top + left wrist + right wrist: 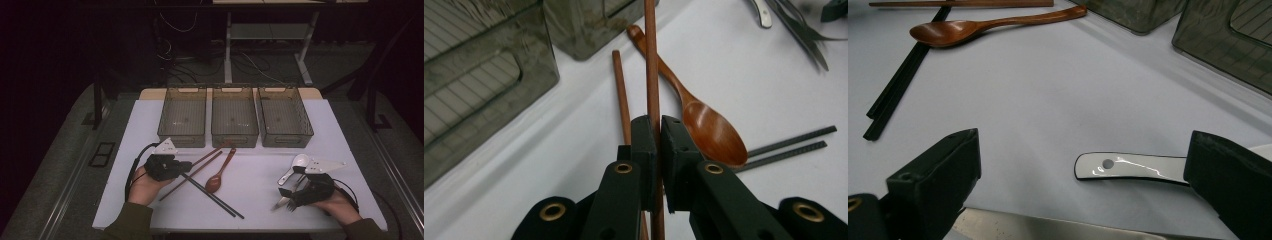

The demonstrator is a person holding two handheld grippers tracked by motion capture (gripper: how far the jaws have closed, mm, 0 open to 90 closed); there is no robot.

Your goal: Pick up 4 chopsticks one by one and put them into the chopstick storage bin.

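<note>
At the left of the bench (150, 125), the left hand-held gripper (659, 131) is clamped on one brown chopstick (652, 65), raised above its twin (621, 90) lying beside the wooden spoon (709, 127). At the right, the right hand-held gripper (1083, 165) stands wide, holding nothing, over the white spoon's handle (1128, 166).

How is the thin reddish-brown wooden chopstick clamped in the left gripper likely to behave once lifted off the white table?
The thin reddish-brown wooden chopstick looks straight along its length, so probably stiff. The left gripper pinches it at one narrow spot with much length ahead, so it may pivot. Being slender wood, it is likely light, and could roll if dropped on the white table.
</note>
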